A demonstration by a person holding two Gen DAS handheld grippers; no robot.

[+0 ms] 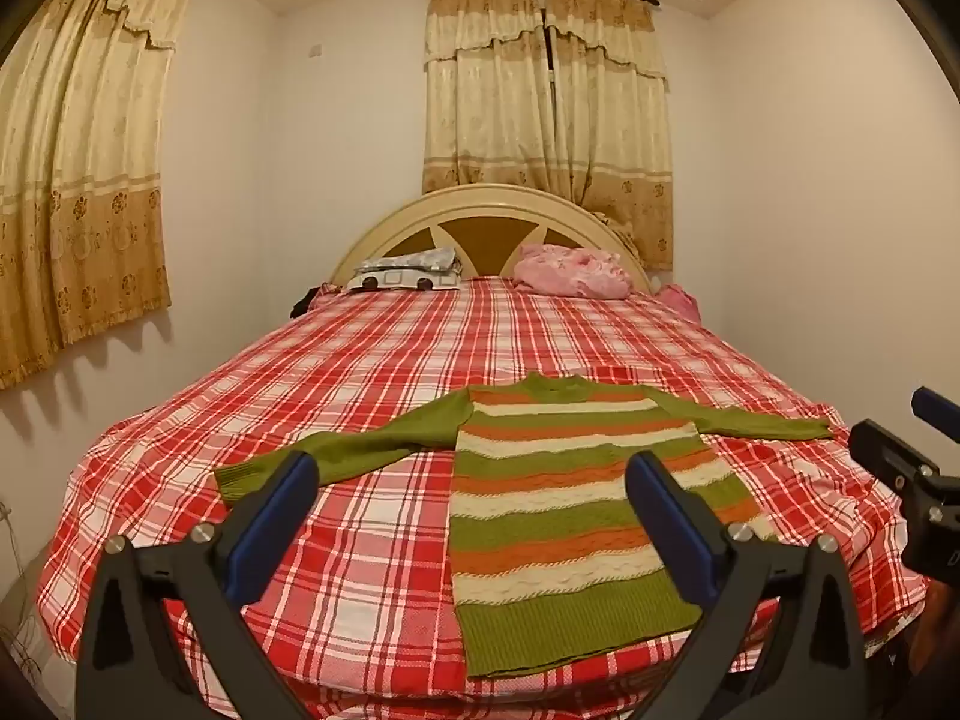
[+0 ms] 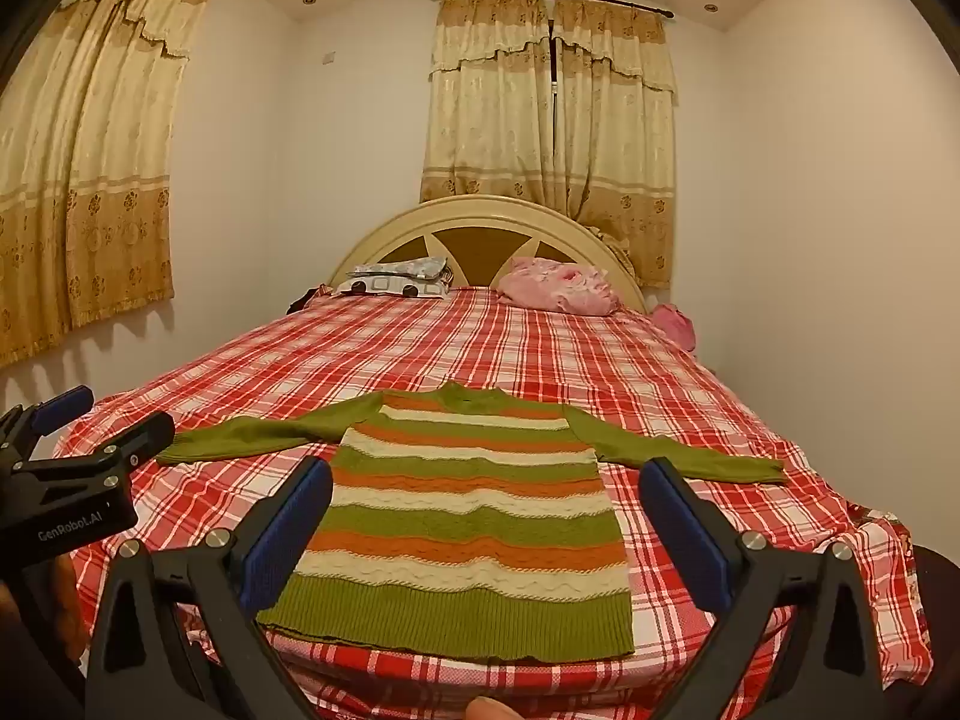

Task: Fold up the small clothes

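Green, orange and cream striped sweater lying flat, sleeves outstretched, on the plaid bed; left gripper and right gripper both spread wide above it, holding nothing

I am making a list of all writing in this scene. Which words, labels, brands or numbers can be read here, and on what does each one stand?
"GenRobot.AI": white letters on the black body of the left hand-held gripper, seen in the right wrist view.
No other text shows: the striped sweater, the checked bedcover, the pillows and the curtains carry only patterns.
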